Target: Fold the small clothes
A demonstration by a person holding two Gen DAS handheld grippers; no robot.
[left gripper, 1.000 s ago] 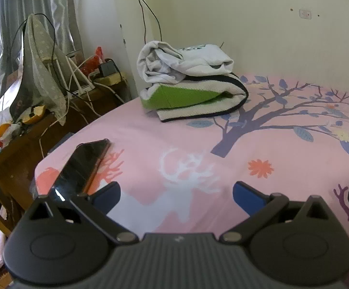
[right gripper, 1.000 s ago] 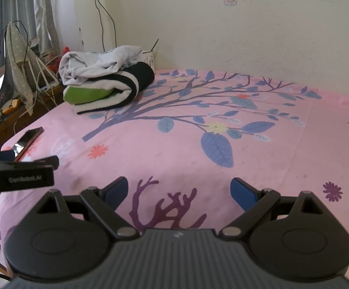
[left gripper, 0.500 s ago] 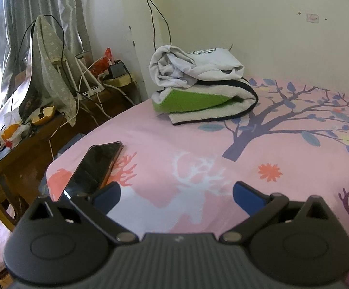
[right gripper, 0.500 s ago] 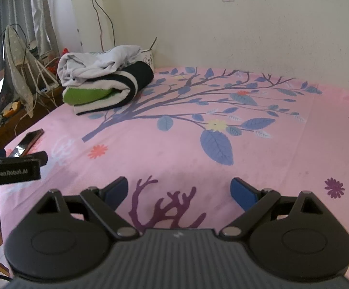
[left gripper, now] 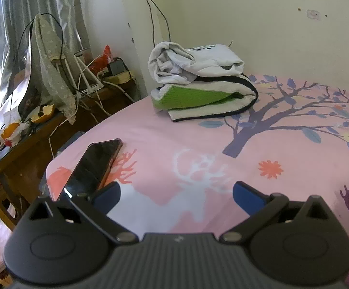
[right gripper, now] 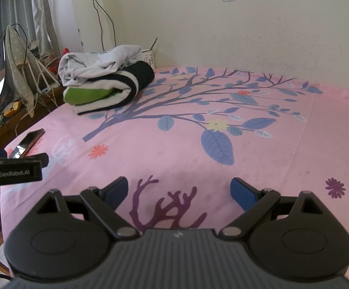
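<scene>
A crumpled white garment [left gripper: 193,63] lies on a folded green, white and black blanket [left gripper: 205,96] at the far corner of the pink bed [left gripper: 198,144]. The pile also shows in the right wrist view, the garment [right gripper: 97,63] on the blanket [right gripper: 111,91]. My left gripper [left gripper: 175,193] is open and empty, low over the near edge of the bed, far from the pile. My right gripper [right gripper: 179,189] is open and empty over the bed's near middle. The left gripper's body [right gripper: 10,168] shows at the left edge of the right wrist view.
A black phone [left gripper: 95,166] lies on the bed's left near corner, just ahead of my left gripper; it shows in the right wrist view [right gripper: 27,142] too. A cluttered wooden side table [left gripper: 42,120] with cables stands left of the bed. The wall [right gripper: 246,36] bounds the far side.
The left wrist view has turned slightly left, so the pile and phone sit further right in the frame. The right gripper has barely moved. Both grippers stay open.
</scene>
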